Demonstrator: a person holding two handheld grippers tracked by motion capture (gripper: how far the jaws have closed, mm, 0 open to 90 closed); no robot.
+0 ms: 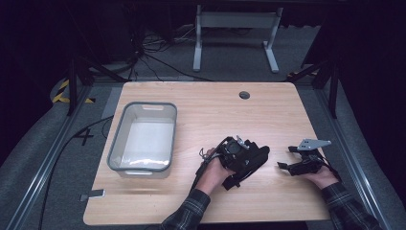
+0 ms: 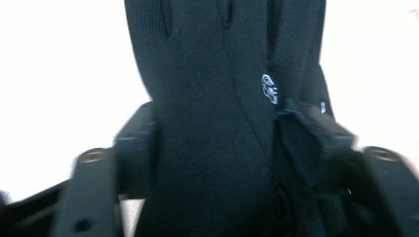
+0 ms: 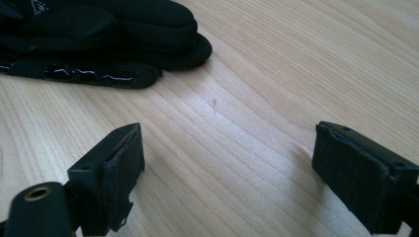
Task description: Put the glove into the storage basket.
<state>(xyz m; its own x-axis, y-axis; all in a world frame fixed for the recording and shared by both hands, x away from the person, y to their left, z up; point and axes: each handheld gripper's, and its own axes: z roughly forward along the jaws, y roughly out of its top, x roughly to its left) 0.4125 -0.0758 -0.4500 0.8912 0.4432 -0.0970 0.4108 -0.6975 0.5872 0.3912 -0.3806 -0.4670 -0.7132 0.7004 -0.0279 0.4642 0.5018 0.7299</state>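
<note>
From above, the black glove [image 1: 251,160] lies bunched on the wooden table [image 1: 215,115], right of the grey bin [image 1: 143,136], under the left gripper [image 1: 239,152]. Left gripper view: jaws clamped on soft black fabric with a small white logo. Right gripper view: right gripper [image 3: 227,168] jaws wide apart, glove fingers beyond.
</note>
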